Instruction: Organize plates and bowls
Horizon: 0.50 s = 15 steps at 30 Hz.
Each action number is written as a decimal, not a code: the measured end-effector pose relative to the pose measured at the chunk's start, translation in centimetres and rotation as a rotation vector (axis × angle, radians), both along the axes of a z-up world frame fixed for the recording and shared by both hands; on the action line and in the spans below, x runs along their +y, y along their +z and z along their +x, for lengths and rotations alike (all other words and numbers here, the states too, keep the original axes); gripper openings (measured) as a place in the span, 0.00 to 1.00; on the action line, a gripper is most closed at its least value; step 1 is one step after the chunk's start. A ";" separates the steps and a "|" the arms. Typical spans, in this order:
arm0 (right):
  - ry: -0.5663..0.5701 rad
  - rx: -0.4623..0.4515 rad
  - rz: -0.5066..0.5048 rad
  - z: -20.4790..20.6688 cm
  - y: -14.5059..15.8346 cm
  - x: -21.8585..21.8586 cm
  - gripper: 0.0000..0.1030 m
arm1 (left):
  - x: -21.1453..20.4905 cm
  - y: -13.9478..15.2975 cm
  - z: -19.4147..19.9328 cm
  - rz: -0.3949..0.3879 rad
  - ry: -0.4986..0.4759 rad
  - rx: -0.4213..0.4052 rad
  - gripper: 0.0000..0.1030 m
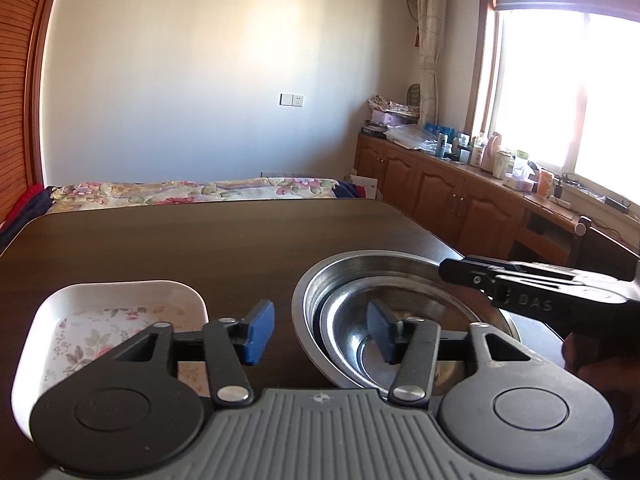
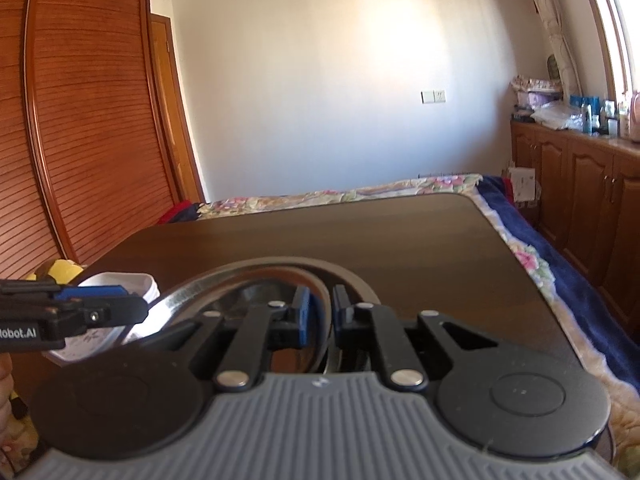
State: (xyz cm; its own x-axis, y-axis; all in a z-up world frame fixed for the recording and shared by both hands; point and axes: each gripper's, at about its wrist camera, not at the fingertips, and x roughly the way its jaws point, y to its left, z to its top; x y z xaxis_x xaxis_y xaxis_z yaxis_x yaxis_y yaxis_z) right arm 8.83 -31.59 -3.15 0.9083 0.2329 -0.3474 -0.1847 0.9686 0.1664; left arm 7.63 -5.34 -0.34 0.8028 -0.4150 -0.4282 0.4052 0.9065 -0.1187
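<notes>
Two steel bowls sit nested on the dark table (image 1: 200, 240), a large outer bowl (image 1: 316, 280) and a smaller inner bowl (image 1: 348, 320). My left gripper (image 1: 320, 332) is open and straddles the stack's left rim: one blue pad is outside, the other inside, and neither presses. My right gripper (image 2: 322, 312) is shut on the steel rim (image 2: 180, 294) at the stack's right side; in the left wrist view the right gripper (image 1: 444, 270) reaches in from the right. A white square dish (image 1: 120, 300) with a flower pattern lies left of the bowls. The left gripper (image 2: 132, 302) shows at the right wrist view's left edge.
A bed with a floral cover (image 1: 200, 190) runs behind the table. Wooden cabinets (image 1: 440, 184) crowded with bottles line the window wall on the right. A slatted wooden wardrobe (image 2: 80, 140) stands at the left. The table's far half is bare wood.
</notes>
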 end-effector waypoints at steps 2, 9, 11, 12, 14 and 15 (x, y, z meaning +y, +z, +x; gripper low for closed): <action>-0.001 -0.019 -0.001 -0.2 0.2 0.0 0.20 | -0.2 -0.1 -0.1 0.002 0.004 -0.003 0.61; -0.030 -0.092 -0.057 -1.8 0.9 0.0 0.41 | -0.9 -0.5 -0.6 0.018 0.021 -0.028 0.89; -0.044 -0.102 -0.063 -2.2 0.8 0.0 0.44 | -1.1 -0.8 -0.7 0.025 0.024 -0.032 0.93; -0.053 -0.101 -0.063 -2.3 0.7 -0.2 0.46 | -1.2 -0.9 -0.8 0.030 0.025 -0.034 0.94; -0.067 -0.099 -0.063 -2.4 0.4 -0.4 0.53 | -1.4 -1.1 -1.0 0.038 0.028 -0.038 0.95; -0.075 -0.097 -0.061 -2.4 0.3 -0.5 0.61 | -1.5 -1.2 -1.0 0.042 0.030 -0.042 0.95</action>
State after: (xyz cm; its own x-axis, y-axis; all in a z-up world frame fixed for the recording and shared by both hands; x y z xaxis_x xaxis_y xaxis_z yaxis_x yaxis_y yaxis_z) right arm 6.39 -32.04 -2.89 0.9524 0.1443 -0.2686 -0.1238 0.9880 0.0921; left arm 6.60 -6.87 -1.51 0.8321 -0.3732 -0.4103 0.3820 0.9220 -0.0637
